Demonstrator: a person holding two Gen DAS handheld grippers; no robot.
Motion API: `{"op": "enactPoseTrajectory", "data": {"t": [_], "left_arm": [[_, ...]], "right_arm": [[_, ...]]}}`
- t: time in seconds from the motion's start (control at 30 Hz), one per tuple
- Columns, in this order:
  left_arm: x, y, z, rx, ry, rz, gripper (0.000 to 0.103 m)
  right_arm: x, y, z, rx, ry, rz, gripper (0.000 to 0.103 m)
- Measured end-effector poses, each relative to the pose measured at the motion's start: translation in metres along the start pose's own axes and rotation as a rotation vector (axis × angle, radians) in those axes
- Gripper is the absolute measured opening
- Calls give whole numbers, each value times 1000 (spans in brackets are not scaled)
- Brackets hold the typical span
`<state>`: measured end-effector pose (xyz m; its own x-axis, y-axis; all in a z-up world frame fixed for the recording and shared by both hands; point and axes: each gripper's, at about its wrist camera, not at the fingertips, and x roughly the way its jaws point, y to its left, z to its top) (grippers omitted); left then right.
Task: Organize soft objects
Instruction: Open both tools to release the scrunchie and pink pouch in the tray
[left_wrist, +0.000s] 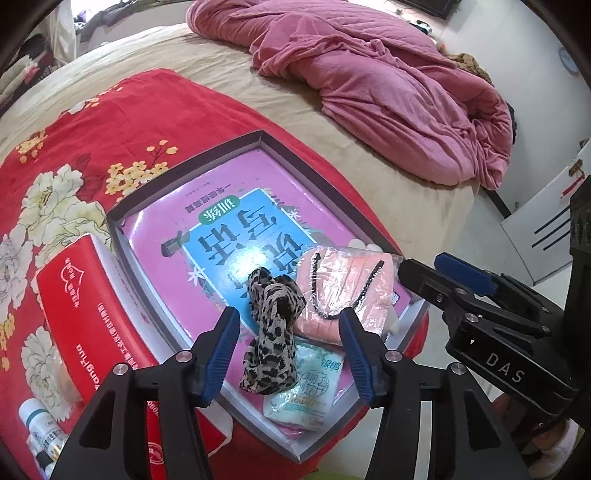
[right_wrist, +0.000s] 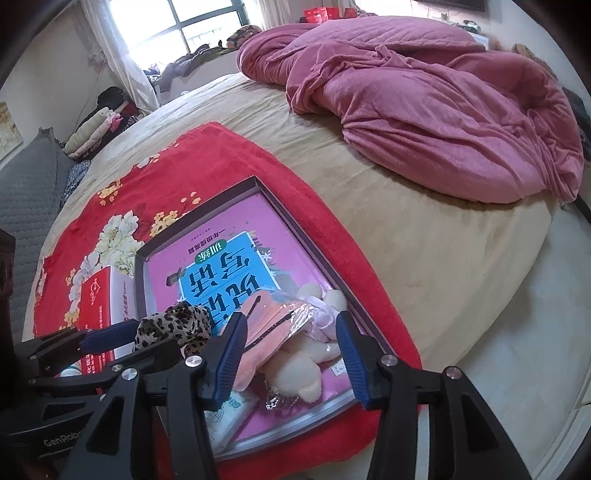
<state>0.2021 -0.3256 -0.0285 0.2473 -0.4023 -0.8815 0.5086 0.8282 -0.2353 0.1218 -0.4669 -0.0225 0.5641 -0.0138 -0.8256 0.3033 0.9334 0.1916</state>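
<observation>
Bed with red blanket (left_wrist: 110, 122) carries tray (left_wrist: 192, 166). Leopard scarf (left_wrist: 271, 332) inside tray: light, floppy, pinch bunched middle. Left tool (left_wrist: 290, 356) open, right tool (right_wrist: 291, 354) open.

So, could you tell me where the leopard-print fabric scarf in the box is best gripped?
Grip the leopard-print fabric scarf at its raised knotted bunch, coming from above with the left hand-held gripper; that hump stands proud of the pink book, while the tail lies flat.
</observation>
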Motion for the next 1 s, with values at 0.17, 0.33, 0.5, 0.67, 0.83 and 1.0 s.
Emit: {"op": "enactPoseTrajectory", "data": {"t": [0.17,0.33,0.5,0.67,0.83,1.0], "left_arm": [[-11,2,-2,2,-26,1,68],[-24,2,-2,-4,-56,-4,71],[-39,2,-4,-5,-82,8,72],[-55,6,-9,-11,-109,20,78],[-71,9,-15,-21,-133,35,78],[-87,12,-22,-28,-154,58,79]], "right_arm": [[-5,1,0,1,-6,-9,52],[-13,4,1,-10,-24,-14,56],[-21,6,1,-11,-36,-13,57],[-28,10,0,-23,-51,-18,57],[-36,16,-2,-35,-61,-20,61],[-42,23,-4,-49,-70,-23,63]]}}
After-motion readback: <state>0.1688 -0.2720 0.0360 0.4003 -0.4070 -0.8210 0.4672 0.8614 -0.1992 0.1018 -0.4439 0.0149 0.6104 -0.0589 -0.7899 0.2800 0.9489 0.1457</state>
